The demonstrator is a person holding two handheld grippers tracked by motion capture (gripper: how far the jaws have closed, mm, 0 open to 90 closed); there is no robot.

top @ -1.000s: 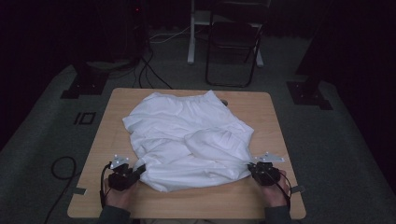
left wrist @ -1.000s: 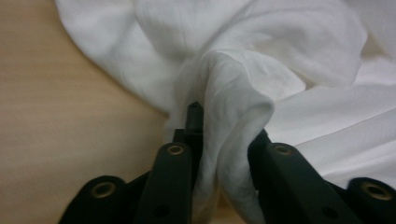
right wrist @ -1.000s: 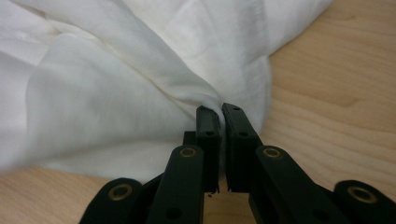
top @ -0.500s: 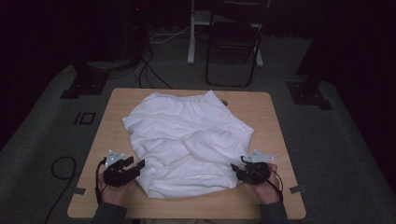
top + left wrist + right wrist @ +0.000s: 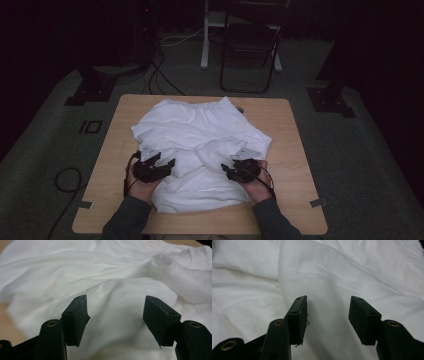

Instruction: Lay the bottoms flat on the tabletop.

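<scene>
The white cloth (image 5: 200, 145) is covering the middle of the counter (image 5: 295, 150), bunching into raised folds between the left tool (image 5: 167, 165) and the right tool (image 5: 227, 171). Bare strips are lying open along the left, right and far edges. Beyond the far edge a chair (image 5: 247, 45) is standing well apart.

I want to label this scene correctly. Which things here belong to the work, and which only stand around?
Belong: white garment; left gripper; right gripper; wooden table.
Around: folding chair; floor cables.
</scene>
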